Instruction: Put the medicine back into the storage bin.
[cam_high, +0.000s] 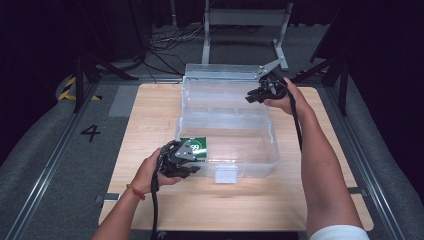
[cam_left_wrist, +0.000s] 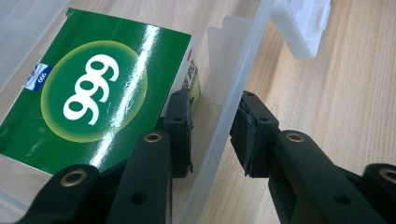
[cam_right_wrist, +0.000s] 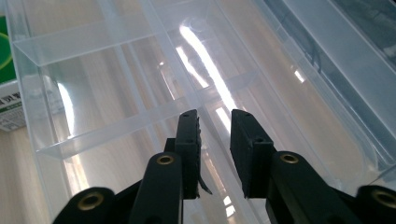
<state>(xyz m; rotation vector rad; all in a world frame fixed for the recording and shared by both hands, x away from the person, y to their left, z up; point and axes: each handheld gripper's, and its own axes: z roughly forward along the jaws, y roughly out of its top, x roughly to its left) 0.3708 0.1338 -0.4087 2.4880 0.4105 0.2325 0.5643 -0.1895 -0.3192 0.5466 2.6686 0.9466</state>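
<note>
I count one clear plastic storage box (cam_high: 227, 135) on the pale wooden table (cam_high: 150, 115), its one hinged see-through lid (cam_high: 225, 75) thrown open and standing at the far side, and one glossy green cardboard packet (cam_high: 196, 146) with a white "999" in a lighter green circle lying flat in the near left corner of the box. There is one white plastic latch (cam_high: 225, 174) on the near wall, and two tongs, one in each of my hands. The box is transparent all through, with thin rigid walls; inside the far part sits a clear insert tray (cam_right_wrist: 107, 79) split by low dividers into several compartments, all glinting under the light. My left gripper (cam_left_wrist: 212, 133) is at the near left corner of the box, straddling the near wall: one black jaw is inside, close beside the green packet, the other outside over the table, with the thin wall between them, and I cannot tell whether the pads actually press on it. My right gripper (cam_right_wrist: 215, 147) is at the far right of the box, over the insert tray, its jaws a narrow way apart; a clear edge runs up between them, but I cannot tell whether they pinch it
</note>
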